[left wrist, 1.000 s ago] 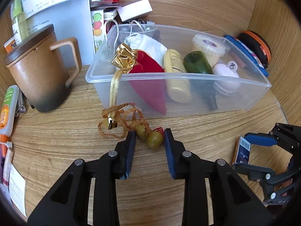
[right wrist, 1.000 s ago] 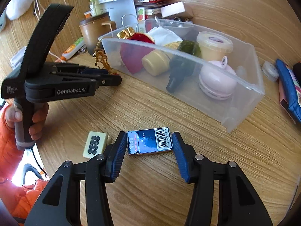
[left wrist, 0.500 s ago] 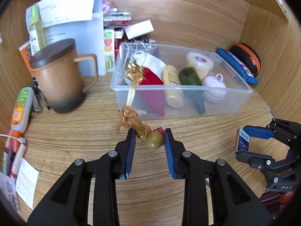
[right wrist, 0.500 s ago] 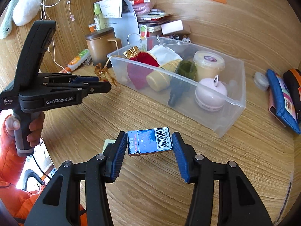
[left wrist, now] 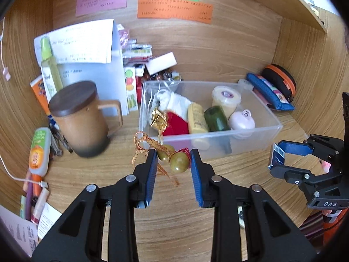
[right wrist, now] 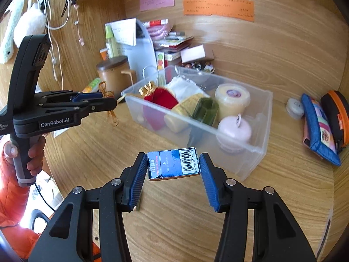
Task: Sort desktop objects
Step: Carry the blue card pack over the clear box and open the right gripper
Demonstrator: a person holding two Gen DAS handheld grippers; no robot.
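"Max" on blue box (right wrist: 173, 166); "GenRobot.AI" on left tool (right wrist: 104, 100)

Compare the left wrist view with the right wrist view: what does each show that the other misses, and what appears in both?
Only the left wrist view shows the green gourd charm held in the left gripper. Only the right wrist view shows the person's hand and the white cables hanging on the wall. Both show the clear plastic bin, the brown lidded mug and the blue staple box in the right gripper.

Both wrist views look forward and down from above the wooden surface (left wrist: 87, 174); both share the clear plastic bin (left wrist: 257, 134) (right wrist: 250, 146).
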